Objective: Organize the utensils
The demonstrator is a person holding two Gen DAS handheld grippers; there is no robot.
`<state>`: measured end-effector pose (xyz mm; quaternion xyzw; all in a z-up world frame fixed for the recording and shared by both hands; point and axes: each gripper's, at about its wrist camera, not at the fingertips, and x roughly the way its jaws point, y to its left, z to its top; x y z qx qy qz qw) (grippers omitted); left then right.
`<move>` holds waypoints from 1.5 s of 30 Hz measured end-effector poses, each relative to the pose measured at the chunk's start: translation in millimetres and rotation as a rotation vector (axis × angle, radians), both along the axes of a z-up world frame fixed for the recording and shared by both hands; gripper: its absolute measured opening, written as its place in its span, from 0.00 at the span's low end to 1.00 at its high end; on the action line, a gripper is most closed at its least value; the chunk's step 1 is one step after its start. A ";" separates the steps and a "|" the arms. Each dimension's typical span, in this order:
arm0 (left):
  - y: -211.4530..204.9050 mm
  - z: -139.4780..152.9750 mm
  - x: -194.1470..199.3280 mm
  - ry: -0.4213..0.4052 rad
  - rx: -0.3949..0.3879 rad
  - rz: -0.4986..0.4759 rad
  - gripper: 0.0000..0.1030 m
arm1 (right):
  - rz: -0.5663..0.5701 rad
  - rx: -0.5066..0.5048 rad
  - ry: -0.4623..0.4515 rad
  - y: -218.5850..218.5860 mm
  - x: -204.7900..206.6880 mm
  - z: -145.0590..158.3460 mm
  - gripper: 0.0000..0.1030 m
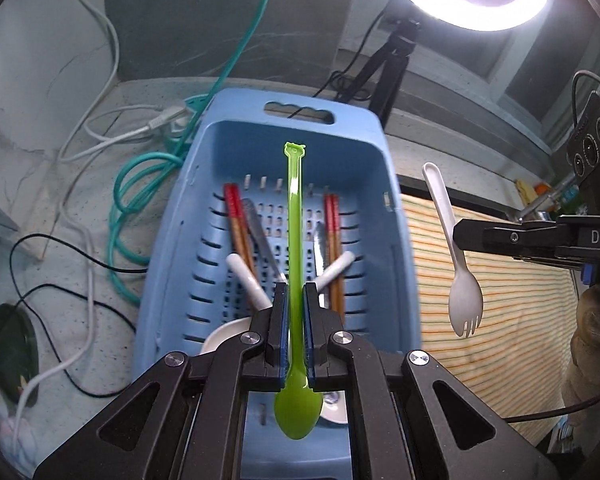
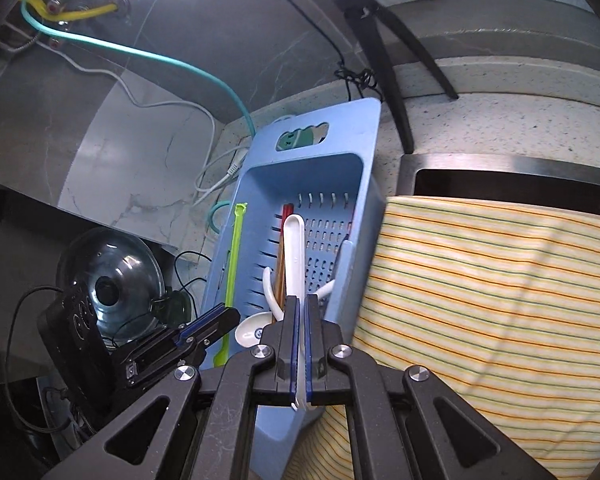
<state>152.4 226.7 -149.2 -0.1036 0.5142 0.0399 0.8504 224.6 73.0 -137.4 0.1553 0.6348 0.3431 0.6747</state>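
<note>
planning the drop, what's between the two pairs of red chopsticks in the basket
In the left wrist view, a metal utensil handle lies between the chopstick pairs on the blue basket floor; the held green spoon hangs above.

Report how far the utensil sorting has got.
Done: chopsticks, a knife and white spoons already lie in the blue basket. In hand: the left gripper clamps a green spoon; the right gripper clamps a white spork. Left: neither is in the basket yet.

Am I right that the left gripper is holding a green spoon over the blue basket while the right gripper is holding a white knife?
Not quite: the right gripper holds a white spork, tines visible in the left wrist view. The left gripper does hold the green spoon over the blue basket.
</note>
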 end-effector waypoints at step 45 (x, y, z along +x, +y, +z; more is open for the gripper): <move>-29.5 29.3 -41.1 -0.032 0.063 0.136 0.52 | 0.155 -0.091 -0.240 -1.9 -24.3 30.8 0.52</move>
